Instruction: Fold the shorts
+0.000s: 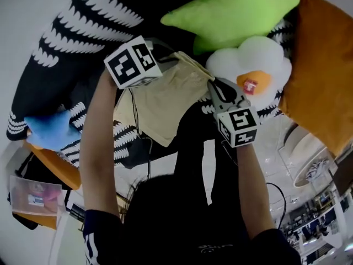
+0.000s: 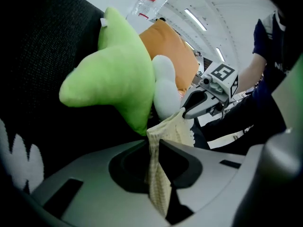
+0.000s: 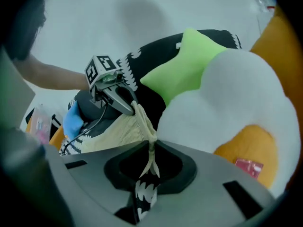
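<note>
The cream shorts [image 1: 165, 95] hang spread between my two grippers, above a black-and-white patterned cover [image 1: 83, 21]. My left gripper [image 1: 165, 59] is shut on one upper corner of the shorts [image 2: 173, 131], and the cloth runs pinched through its jaws [image 2: 154, 150]. My right gripper [image 1: 212, 84] is shut on the other upper corner. In the right gripper view a thin fold of the shorts [image 3: 118, 131] passes between the jaws [image 3: 151, 150], with a bit of black-and-white pattern showing below it. Each gripper view shows the other gripper: the right gripper [image 2: 189, 111] and the left gripper [image 3: 131, 109] both bite the stretched top edge.
A green star cushion [image 1: 231, 10], a white egg-shaped cushion with an orange centre [image 1: 253, 59] and a large orange cushion [image 1: 322, 76] lie behind the shorts. At the left lies a blue star cushion [image 1: 49, 128]. A clear bottle [image 2: 151, 1] rests beyond the cushions.
</note>
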{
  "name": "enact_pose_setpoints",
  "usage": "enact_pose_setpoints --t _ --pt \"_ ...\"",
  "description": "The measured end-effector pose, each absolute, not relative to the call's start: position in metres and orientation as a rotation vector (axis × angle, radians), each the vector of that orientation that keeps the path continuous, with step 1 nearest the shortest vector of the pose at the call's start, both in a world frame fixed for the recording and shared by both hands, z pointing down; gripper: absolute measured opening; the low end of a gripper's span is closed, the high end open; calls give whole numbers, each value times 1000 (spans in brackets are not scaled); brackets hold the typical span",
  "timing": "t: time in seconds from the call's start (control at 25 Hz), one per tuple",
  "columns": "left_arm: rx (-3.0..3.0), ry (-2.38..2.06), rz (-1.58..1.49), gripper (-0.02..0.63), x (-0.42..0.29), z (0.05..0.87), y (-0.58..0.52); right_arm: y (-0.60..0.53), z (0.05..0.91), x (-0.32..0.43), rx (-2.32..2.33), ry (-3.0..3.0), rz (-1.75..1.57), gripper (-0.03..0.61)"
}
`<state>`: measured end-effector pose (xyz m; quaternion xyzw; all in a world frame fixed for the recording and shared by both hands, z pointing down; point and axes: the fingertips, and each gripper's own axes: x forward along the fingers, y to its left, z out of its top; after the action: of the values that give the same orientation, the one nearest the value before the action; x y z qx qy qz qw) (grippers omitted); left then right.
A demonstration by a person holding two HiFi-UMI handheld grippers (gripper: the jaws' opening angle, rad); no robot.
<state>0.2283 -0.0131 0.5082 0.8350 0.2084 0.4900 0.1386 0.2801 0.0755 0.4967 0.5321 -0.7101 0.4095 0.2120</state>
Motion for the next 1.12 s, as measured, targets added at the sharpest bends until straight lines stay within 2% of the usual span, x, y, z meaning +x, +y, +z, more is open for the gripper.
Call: enact_pose_setpoints --t 0.2,0.48,0.84,1.12 --pt "2490 588 1384 57 236 485 -21 65 472 288 1444 -2053 1019 51" --pt "2606 406 1333 57 184 458 -12 75 435 227 1261 -2232 903 46" --pt "2597 75 1356 57 40 437 33 114 408 96 878 -2381 756 44" --pt "2505 -32 1449 58 -40 482 86 176 446 8 530 -2349 607 44"
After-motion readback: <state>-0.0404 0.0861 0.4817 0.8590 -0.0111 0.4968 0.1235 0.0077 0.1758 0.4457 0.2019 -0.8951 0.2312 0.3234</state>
